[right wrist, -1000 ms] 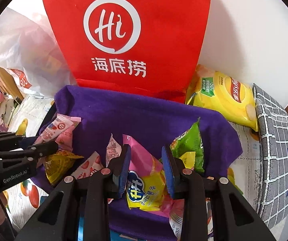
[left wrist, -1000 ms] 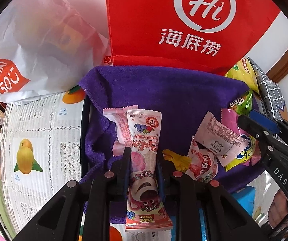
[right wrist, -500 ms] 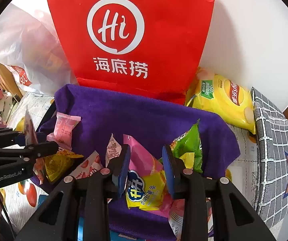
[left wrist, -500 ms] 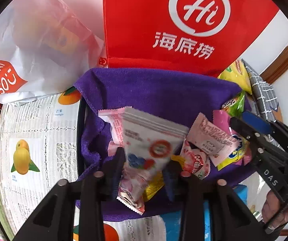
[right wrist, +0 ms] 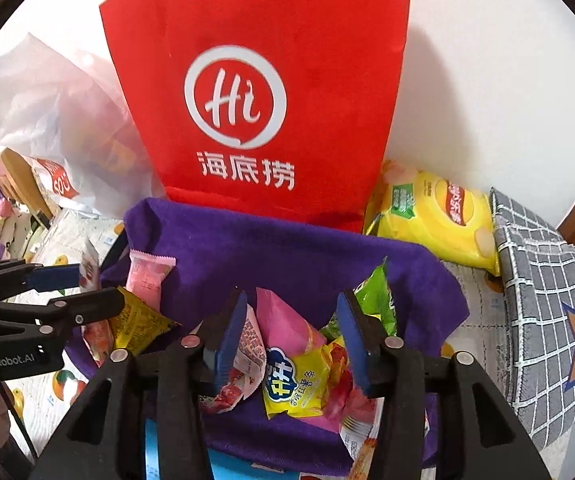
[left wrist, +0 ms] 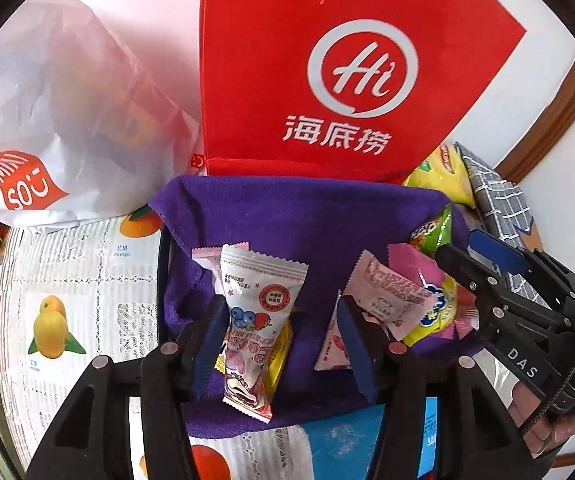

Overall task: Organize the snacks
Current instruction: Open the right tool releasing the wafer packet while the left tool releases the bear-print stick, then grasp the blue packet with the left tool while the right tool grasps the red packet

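Left wrist view: the left tool (left wrist: 283, 336) has just been opening, and the white berry-print snack packet (left wrist: 253, 320) leans on its left finger over the purple cloth (left wrist: 299, 220). The right tool (right wrist: 291, 340), also just widened, straddles the pink-and-yellow packet (right wrist: 293, 376) without pinching it.

Bright, even daylight fills both fisheye views; edges curve into black vignette, and the red bag (right wrist: 259, 92) casts a soft shadow rightward.
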The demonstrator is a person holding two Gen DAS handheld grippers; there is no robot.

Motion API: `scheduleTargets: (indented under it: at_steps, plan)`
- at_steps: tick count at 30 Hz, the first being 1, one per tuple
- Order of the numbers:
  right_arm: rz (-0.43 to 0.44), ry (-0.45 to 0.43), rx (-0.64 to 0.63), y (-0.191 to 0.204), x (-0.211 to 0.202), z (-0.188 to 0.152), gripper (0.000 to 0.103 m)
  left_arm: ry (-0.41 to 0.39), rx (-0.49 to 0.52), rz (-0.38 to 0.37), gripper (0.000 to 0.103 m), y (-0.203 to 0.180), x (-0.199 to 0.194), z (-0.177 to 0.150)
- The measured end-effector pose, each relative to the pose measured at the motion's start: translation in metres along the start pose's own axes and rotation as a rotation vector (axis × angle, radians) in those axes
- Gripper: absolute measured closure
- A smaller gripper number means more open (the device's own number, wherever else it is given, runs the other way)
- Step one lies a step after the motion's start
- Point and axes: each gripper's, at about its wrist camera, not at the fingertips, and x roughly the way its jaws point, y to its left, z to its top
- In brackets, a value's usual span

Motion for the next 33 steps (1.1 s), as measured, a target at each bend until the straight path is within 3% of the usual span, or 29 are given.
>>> scheduleTargets:
  at_steps: [4,10,17,21,27,33]
  plan:
    - [0.011,-0.05,0.025,0.002,-0.015,0.001,0.037,-0.019,0.018,0.002,0.048,-0.004,-0.008,-0.001]
    - [0.048,-0.061,0.098,0.001,-0.031,-0.006,0.037,-0.052,0.031,0.0,0.042,-0.007,-0.025,-0.003]
    - [-0.073,-0.073,0.072,-0.001,-0.071,-0.03,0.037,-0.092,0.059,-0.01,0.036,-0.019,-0.047,-0.008]
    - [-0.089,-0.066,0.056,-0.004,-0.094,-0.053,0.037,-0.124,0.101,0.005,0.036,-0.035,-0.062,-0.016]
    - [-0.08,-0.024,0.063,-0.01,-0.109,-0.098,0.037,-0.131,0.116,0.042,0.036,-0.04,-0.077,-0.045]
    - [-0.02,0.03,0.112,-0.014,-0.102,-0.15,0.037,-0.166,0.078,0.146,0.036,-0.015,-0.093,-0.085]
